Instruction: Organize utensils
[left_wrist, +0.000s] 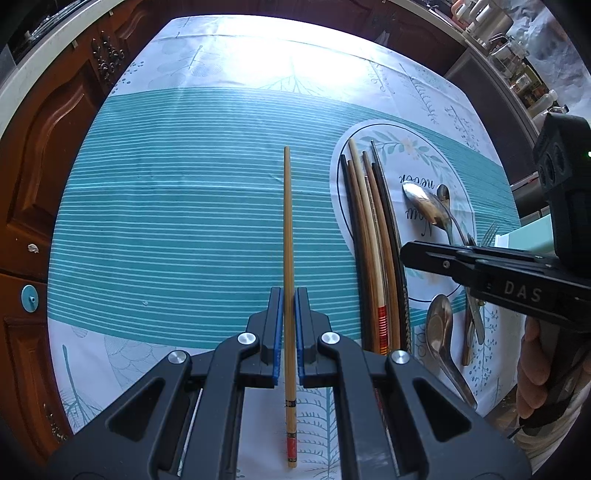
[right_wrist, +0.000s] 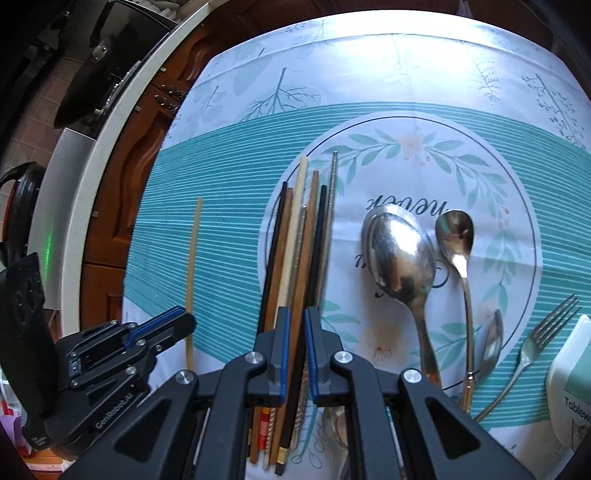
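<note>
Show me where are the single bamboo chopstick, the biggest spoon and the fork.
single bamboo chopstick (left_wrist: 287, 229): left wrist view, middle of shaft.
biggest spoon (right_wrist: 400, 251): right wrist view, centre of bowl.
fork (right_wrist: 532, 347): right wrist view, neck below tines.

Both views are brightly lit by daylight from twelve o'clock; the tablecloth (left_wrist: 236, 51) is washed out by glare there. Reflections are seen on the large spoon (right_wrist: 400, 251). Strong fisheye bending and dark vignetting are seen at the edges, while the centres are kept sharp
</note>
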